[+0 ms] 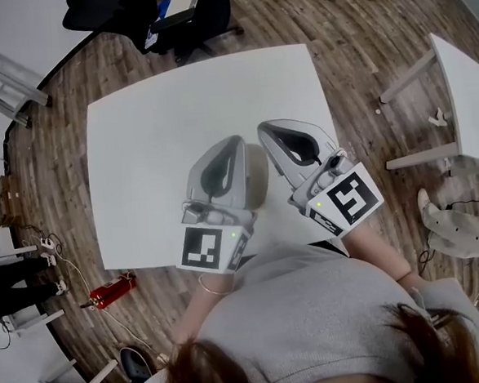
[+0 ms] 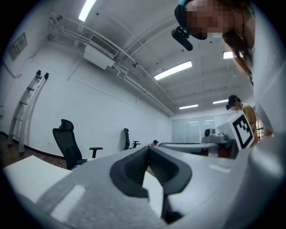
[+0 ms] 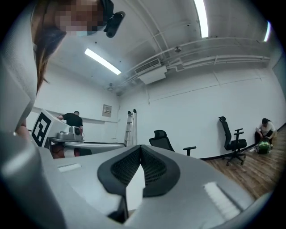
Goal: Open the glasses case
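head view shows no glasses case on the worktop (image 1: 153,127), nor does either gripper view, so any reach now would probably be blind, and closed fingers could only shove it. left gripper (image 1: 231,146) and right gripper (image 1: 273,132) hang level near the 6 o'clock edge, tips toward 12, fingers pressed together on nothing.

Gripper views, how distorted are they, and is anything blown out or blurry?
Left gripper view: heavy fisheye, dark rounded corners, ceiling strip light blown white, the shut jaws soft up close. Right gripper view: same fisheye, ceiling pipes bowed, shut jaws likewise soft. Head view: even light, white table edges slightly curved.
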The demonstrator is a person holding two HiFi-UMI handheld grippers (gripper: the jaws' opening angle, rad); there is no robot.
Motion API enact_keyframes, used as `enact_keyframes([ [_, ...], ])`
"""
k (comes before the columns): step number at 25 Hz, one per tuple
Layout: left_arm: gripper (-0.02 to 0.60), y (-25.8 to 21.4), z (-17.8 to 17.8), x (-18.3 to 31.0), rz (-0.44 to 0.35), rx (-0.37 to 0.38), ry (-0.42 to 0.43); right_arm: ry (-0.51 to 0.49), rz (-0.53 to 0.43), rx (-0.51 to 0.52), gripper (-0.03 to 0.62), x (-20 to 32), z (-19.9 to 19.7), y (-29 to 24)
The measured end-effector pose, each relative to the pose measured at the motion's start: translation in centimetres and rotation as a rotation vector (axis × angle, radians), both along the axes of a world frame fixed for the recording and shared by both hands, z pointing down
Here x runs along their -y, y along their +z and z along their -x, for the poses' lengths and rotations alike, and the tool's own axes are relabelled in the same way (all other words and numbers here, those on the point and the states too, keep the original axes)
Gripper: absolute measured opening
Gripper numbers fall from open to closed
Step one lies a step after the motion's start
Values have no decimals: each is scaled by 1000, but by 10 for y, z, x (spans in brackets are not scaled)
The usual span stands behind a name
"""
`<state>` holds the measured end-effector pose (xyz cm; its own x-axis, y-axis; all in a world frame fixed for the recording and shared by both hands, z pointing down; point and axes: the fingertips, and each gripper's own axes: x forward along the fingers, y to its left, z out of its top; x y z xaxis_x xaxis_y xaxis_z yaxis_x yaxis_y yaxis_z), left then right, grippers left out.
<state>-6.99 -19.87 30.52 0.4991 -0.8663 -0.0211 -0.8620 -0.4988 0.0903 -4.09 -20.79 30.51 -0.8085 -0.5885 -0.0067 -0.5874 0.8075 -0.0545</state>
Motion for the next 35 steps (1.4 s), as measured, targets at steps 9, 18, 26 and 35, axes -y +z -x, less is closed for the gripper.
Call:
enact_keyframes([
  [9,2,-19,-9,-19,-78,-32,-49,-76,-78,7,5,-20,-8,-20],
  [18,2,-34,-9,-47,-146,-29,-90,-106,-122,52,4,-50,-21,-31],
  [26,2,-40,-6,-108,-169,-29,-91,-109,-163,53,3,-113,-15,-43],
  [35,2,-39,-11,-219,-151,-21,-65,-57,-180,47,3,-221,-22,-49],
])
